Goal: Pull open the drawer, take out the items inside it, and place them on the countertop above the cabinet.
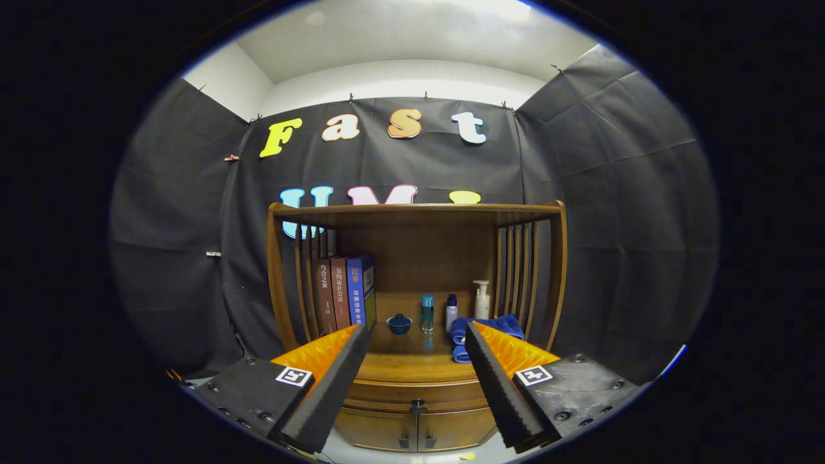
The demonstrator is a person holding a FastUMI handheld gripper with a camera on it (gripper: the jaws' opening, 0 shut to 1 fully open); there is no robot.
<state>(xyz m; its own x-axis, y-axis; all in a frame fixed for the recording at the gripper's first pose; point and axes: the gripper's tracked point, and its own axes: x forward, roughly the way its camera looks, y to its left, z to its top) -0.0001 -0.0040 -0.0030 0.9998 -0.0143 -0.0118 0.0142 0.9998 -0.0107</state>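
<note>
A wooden cabinet (416,258) stands against the booth wall some way ahead of me. Its drawer (387,393) is closed, just under the countertop (412,367), with a small dark knob (417,407) at the middle. Whatever lies inside the drawer is hidden. My gripper (416,330) is open, well short of the cabinet, with nothing between its fingers. The knob shows low in the gap between the two fingers.
On the countertop stand upright books (345,290), a small blue lidded bowl (399,323), a teal bottle (427,312), a white bottle (451,312), a pump bottle (481,299) and a folded blue towel (493,327). Two lower doors (416,430) with handles sit under the drawer.
</note>
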